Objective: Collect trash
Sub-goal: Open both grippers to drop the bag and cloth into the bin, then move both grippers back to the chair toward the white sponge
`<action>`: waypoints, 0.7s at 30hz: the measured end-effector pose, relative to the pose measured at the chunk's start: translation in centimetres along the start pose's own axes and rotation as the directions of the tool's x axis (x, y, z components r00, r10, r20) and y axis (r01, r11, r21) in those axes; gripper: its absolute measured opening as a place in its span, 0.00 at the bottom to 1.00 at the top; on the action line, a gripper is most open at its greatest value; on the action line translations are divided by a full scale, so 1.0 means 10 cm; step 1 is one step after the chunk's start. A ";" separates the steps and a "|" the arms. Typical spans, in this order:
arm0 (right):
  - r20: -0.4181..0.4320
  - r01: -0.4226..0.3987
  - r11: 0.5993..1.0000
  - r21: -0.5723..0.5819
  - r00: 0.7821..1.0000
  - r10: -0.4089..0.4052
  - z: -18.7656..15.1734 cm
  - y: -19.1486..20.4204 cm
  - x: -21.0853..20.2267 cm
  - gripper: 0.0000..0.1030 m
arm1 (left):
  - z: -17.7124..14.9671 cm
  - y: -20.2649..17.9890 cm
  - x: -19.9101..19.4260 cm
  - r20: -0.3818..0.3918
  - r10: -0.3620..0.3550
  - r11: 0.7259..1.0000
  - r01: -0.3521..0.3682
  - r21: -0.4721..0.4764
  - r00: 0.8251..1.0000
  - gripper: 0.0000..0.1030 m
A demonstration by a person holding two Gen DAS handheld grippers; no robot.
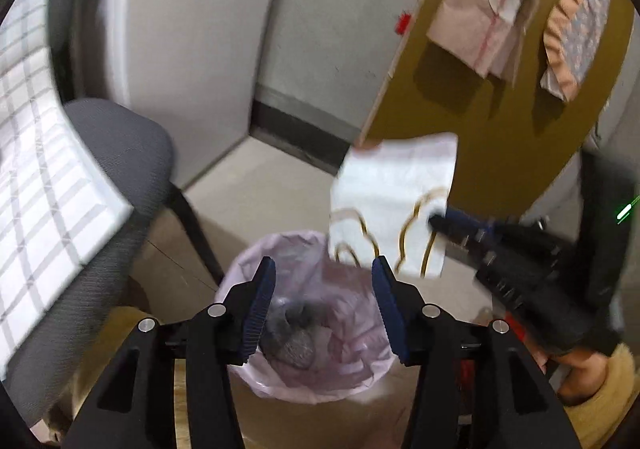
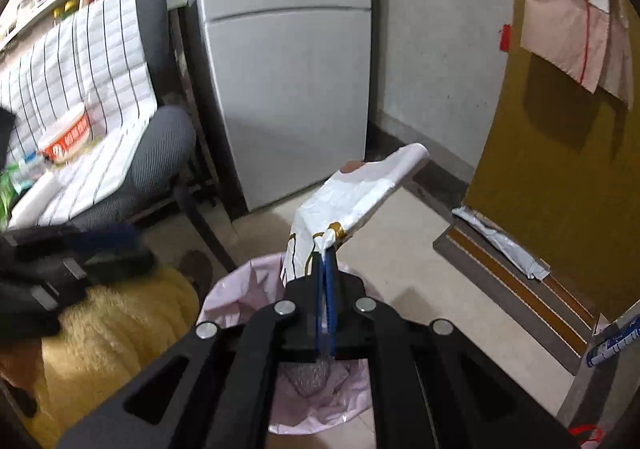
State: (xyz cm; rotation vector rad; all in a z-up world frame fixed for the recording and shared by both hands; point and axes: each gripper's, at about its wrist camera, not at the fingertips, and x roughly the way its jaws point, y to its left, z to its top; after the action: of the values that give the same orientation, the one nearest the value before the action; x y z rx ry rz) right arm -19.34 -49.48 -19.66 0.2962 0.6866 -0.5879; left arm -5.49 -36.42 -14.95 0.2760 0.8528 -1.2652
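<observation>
Left gripper [image 1: 323, 273] first: from its wrist camera I see my two blue pads spread wide with nothing between them, hanging over the bin with the pink liner [image 1: 248, 269], which already has grey crumpled stuff in the bottom. Beyond my pads, the white wrapper with gold lines [image 1: 388, 205] hangs over the far rim, pinched at its lower right corner by the right gripper [image 1: 436, 218] coming in from the side. I judge the left is best kept parked and out of the drop path.

From the right wrist camera, my right gripper [image 2: 326, 249] has its pads pressed together on a twisted corner of the wrapper [image 2: 352, 193], which juts up and away, mostly past the liner's far edge [image 2: 224, 289]. To do this well, I'd bring the wrapper back over the mouth and lower it before letting go; it looks light and could drift onto the floor. The chair [image 2: 160, 153] sits close on the left.
</observation>
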 end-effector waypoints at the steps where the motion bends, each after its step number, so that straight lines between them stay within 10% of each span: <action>1: -0.028 -0.001 1.000 -0.005 1.000 0.000 -0.02 0.03 0.05 0.02 | 0.03 0.03 -0.05 0.017 0.019 1.000 -0.019 -0.006 1.000 0.51; 9: -0.086 -0.012 1.000 -0.002 0.996 0.011 -0.01 0.17 0.15 0.20 | -0.02 0.43 -0.61 0.131 0.159 0.984 -0.147 -0.098 0.979 0.52; 21: 0.073 -0.153 0.985 -0.080 0.985 0.159 0.43 0.71 -0.29 0.20 | -0.45 0.87 -1.45 0.200 0.337 0.932 -0.296 -0.211 0.920 0.53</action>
State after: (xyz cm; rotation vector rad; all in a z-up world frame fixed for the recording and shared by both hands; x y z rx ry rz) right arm -14.68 -44.53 -14.06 0.2538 0.6012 -0.4218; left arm -0.14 -20.50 -10.18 0.1140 0.6799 -0.8902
